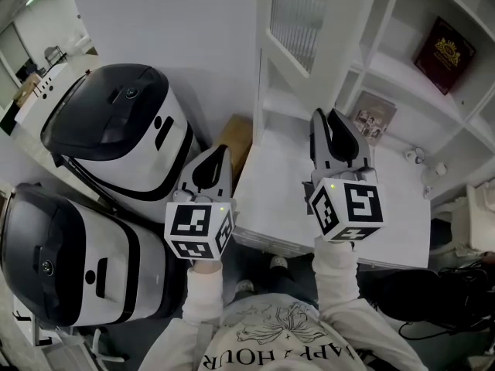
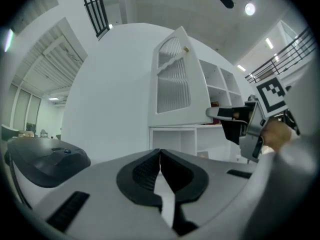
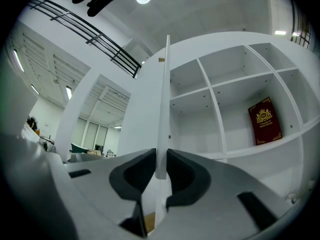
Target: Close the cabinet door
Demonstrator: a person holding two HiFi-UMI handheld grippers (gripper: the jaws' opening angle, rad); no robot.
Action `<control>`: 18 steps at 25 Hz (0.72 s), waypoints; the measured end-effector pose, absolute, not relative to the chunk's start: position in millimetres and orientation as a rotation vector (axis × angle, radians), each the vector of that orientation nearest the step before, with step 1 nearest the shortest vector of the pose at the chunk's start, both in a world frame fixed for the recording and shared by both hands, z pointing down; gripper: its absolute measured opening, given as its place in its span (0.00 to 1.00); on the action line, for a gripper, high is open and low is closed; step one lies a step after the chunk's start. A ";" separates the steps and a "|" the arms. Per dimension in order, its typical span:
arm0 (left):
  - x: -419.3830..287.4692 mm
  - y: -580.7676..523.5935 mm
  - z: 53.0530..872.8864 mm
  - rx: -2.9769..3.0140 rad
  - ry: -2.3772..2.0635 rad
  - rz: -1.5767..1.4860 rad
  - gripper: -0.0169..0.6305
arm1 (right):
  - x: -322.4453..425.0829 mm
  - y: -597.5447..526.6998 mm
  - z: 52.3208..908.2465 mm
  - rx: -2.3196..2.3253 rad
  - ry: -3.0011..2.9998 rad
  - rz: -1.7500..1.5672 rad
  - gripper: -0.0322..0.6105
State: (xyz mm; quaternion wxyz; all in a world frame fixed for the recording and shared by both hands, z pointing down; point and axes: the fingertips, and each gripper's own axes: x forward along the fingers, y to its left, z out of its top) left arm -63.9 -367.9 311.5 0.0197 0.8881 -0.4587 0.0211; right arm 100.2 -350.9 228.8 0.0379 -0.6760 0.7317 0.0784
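The white cabinet door (image 1: pixel 298 14) with its ribbed glass pane stands swung open from the shelf unit. In the right gripper view I see the door (image 3: pixel 161 109) edge-on, with a small gold knob high on its free edge. The bottom of that edge sits between the jaws of my right gripper (image 3: pixel 161 159), which are closed onto it. In the head view, the right gripper (image 1: pixel 325 114) points up at the door's lower corner. My left gripper (image 1: pixel 220 151) is shut and empty, held lower and to the left. From it, the door (image 2: pixel 175 84) and the right gripper (image 2: pixel 212 114) are in sight.
Two large white-and-black machines (image 1: pixel 116 130) (image 1: pixel 69 253) stand close on the left. A cardboard box (image 1: pixel 236 137) sits between them and the cabinet. A red book (image 1: pixel 443 43) and a picture card (image 1: pixel 375 116) lean in the open shelves. The white counter (image 1: pixel 402 207) juts out below.
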 end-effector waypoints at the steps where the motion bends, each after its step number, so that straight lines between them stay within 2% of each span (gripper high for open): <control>1: -58.3 -369.2 311.5 2.761 -1.414 0.067 0.03 | 103.8 -351.4 228.9 -2.065 2.248 0.242 0.15; 18: 35.9 -399.3 313.5 2.837 -1.277 0.087 0.03 | 173.7 -371.7 231.3 -2.000 2.283 0.204 0.16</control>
